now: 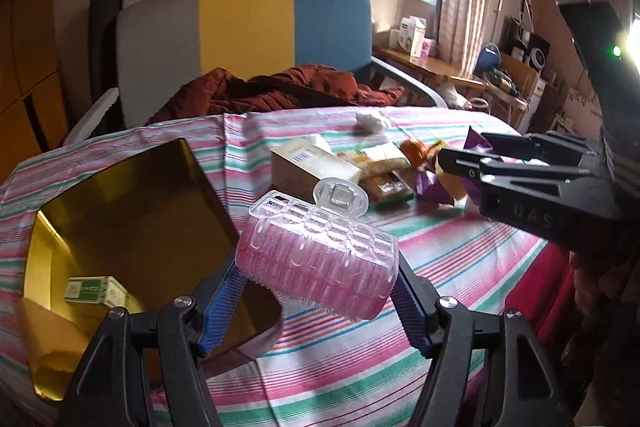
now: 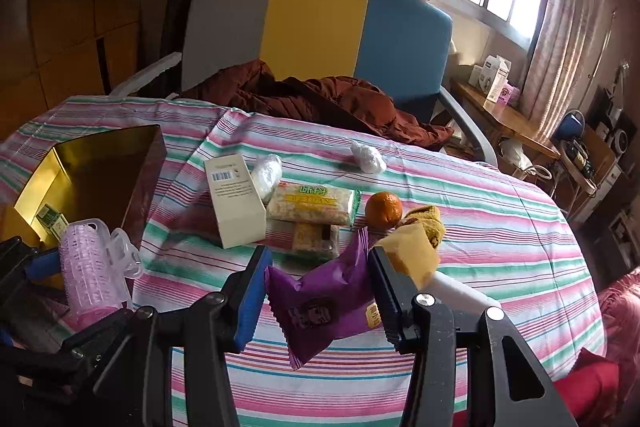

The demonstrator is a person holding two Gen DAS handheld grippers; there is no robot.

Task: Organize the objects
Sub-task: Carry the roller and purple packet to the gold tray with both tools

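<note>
The left gripper (image 1: 318, 287) held a pink hair roller (image 1: 320, 259) clamped above the gold box's (image 1: 132, 211) near corner. The right gripper (image 2: 320, 291) bracketed a purple snack packet (image 2: 320, 303) on the striped tablecloth (image 2: 500, 227); whether it gripped was unclear. Next likely called for lowering the roller into the box.

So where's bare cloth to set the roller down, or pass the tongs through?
Bare striped cloth lies right of the orange, and at the near edge below the purple packet. It is crowded from the white carton to the snack packs. The gold box holds only a small green carton.
</note>
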